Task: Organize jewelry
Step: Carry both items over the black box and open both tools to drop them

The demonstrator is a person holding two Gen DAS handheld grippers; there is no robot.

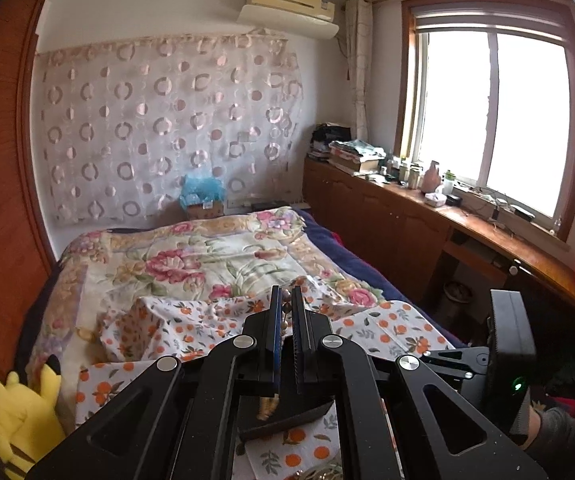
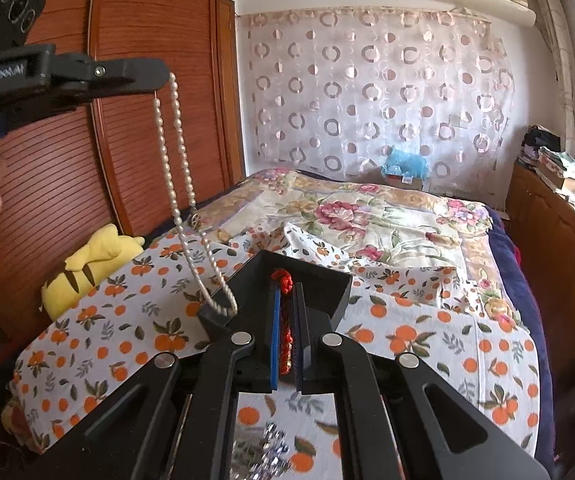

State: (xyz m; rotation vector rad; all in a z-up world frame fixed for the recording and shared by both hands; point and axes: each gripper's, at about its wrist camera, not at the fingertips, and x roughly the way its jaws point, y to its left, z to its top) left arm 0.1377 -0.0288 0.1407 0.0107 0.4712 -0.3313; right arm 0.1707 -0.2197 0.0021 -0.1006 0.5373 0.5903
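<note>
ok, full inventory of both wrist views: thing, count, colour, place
pearl necklace: 1, white, hanging from left claw
red cord piece: 1, red and gold, in right claw
tray: 1, black, on orange-print cloth
orange-print cloth: 1, white, on bed
floral quilt: 1, on bed
plush toy: 1, yellow, bed's edge by wardrobe
wardrobe: 1, brown
air conditioner: 1, cream, high on wall
left claw: shut on necklace
right claw: shut on cord piece

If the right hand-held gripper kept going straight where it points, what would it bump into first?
Probably the black tray lying on the orange-print cloth right ahead of the right hand-held gripper, which is shut on a red cord. Depth is hard to judge, so it might only skim over the tray.
</note>
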